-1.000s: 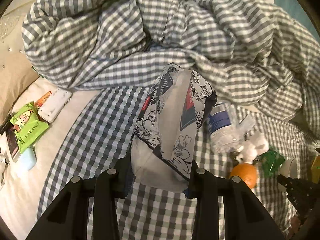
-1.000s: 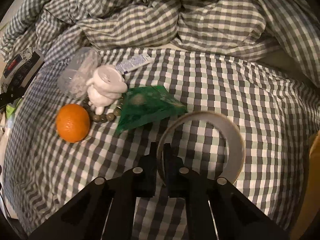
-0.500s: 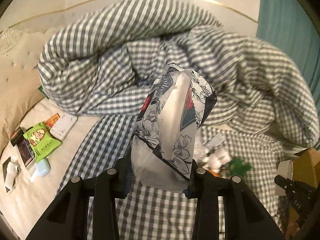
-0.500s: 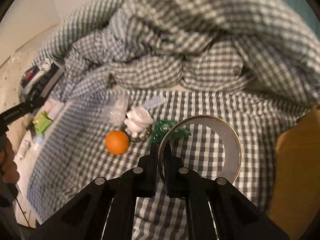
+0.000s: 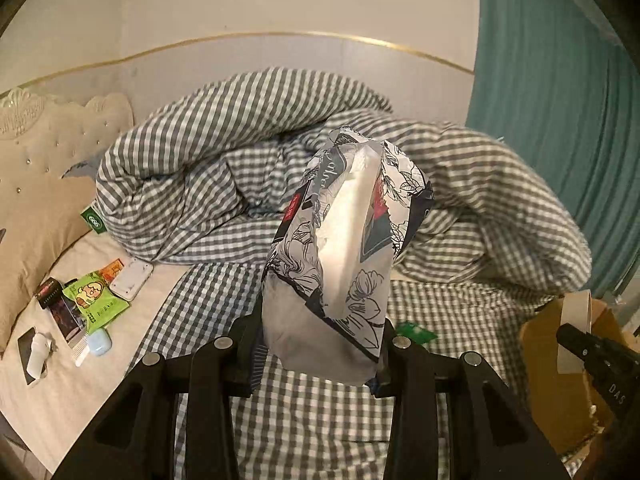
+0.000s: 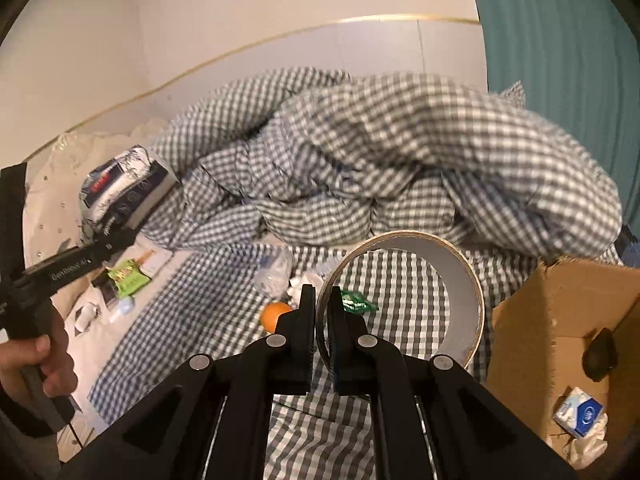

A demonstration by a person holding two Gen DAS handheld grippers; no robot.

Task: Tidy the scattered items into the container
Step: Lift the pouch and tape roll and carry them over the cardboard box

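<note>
So progress check, big stuff first: the bed [image 5: 320,420] is a mess of bunched-up checked duvet [image 6: 400,168], and the cardboard box [image 6: 560,320] at its right edge is the container. It's barely got anything in it, just a small blue-and-white pack [image 6: 578,416], something dark, and some crumpled white stuff as far as I can see. Two things are mid-haul and off the bed: the left gripper [image 5: 320,352] is clamped on a floral tissue pack [image 5: 344,248], and the right gripper [image 6: 322,320] is pinched tight on the rim of a tape roll [image 6: 404,300], right beside the box. Still left on the sheet: a clear bottle [image 6: 274,276], an orange [image 6: 276,316], a green wrapper [image 6: 354,302], plus the snack packets and bits [image 5: 88,300] near the pillow. I'd call it early days.
</note>
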